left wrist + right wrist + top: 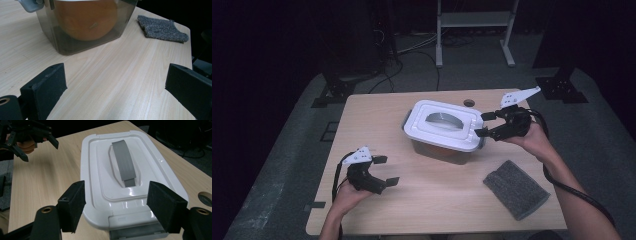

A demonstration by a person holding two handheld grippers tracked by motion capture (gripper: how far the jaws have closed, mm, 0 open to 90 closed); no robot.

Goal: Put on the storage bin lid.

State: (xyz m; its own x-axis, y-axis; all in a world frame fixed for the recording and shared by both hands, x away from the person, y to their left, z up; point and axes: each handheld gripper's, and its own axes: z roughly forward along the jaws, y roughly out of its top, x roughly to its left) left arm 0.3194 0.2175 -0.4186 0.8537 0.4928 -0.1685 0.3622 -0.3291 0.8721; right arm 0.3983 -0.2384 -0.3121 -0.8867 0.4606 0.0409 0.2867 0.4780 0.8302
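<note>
A clear plastic container [439, 147] with a white lid [432, 131] and a grey handle [443, 120] stands mid-table. Something round and orange [86, 18] sits inside it. My right gripper [481, 124] is open at the lid's right end. In the right gripper view its jaws [116, 205] stand apart on either side of the lid's [100, 165] near end, above the grey latch [135, 233], with no pad pressing on it. Down at the front left, my left gripper [390, 170] hovers open and empty, and its jaws [115, 87] point at the container [50, 32].
A grey cloth [516, 189] lies flat at the front right of the wooden table [377, 115]; it also lies beyond the container in the left gripper view [162, 30]. A round cable hole [469, 103] sits near the far edge. A metal stand [474, 30] is behind the table.
</note>
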